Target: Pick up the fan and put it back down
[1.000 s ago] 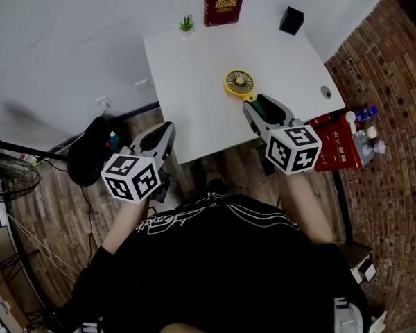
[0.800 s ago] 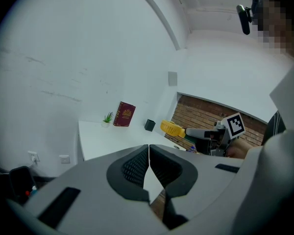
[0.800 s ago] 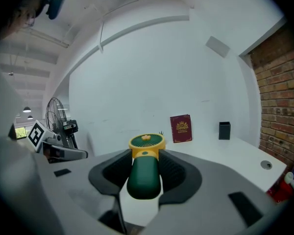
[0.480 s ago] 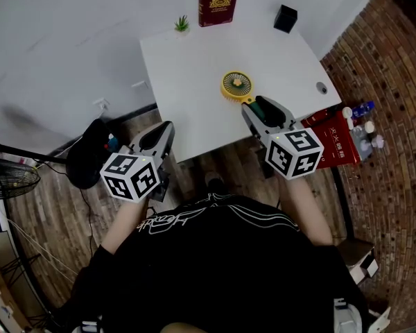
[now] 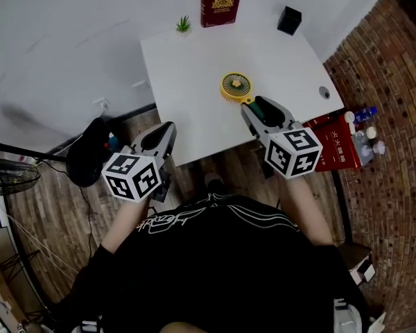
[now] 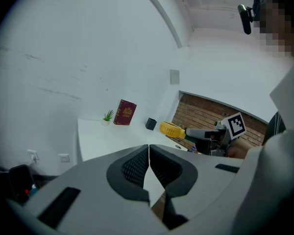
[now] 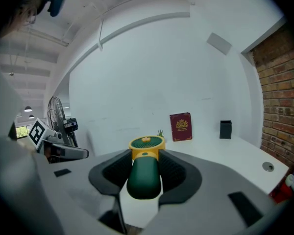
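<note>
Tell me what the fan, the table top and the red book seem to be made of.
Fan: most likely moulded plastic, a smooth dark green handle with a soft sheen and a yellow slatted grille.
Table top: a flat, even white surface, perhaps laminate or painted board; can't tell which.
Book: dark red hard cover with gold print, possibly leatherette or cloth.

No legible print, even on book (image 5: 221, 4)

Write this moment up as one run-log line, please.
right tool: shut on fan handle | fan: held over table | left tool: shut, empty
</note>
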Available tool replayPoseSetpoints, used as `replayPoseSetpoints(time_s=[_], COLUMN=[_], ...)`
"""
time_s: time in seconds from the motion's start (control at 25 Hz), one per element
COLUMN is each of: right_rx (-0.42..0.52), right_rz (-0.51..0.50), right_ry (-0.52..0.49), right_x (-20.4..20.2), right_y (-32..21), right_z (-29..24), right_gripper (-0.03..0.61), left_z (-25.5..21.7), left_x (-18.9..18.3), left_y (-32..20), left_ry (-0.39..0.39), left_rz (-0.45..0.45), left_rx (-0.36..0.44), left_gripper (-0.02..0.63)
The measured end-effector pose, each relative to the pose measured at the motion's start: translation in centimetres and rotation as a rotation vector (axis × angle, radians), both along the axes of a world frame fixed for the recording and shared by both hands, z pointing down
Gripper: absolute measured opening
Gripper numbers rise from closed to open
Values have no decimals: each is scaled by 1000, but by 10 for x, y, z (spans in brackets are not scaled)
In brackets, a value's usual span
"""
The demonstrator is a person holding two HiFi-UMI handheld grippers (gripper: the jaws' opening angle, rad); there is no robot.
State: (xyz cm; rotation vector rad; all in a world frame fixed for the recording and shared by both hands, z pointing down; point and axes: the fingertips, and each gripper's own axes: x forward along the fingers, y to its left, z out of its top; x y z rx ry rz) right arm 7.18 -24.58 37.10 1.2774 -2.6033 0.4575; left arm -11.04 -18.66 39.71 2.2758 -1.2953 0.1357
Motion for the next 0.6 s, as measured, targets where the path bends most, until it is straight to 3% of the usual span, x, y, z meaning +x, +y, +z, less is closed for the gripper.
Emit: replayPoseSetpoints(time_s=[0.6], right_rx=[-89], right_rz=[-29], right_ry=[54], right_x=[-1], right_y=[-53], right_z=[50], right_gripper=[170], left_z=[12], left_x=[5], left_y=[-33], left_ry=[-26], left_rz=[-18], left_rx=[-38], left_gripper=[34])
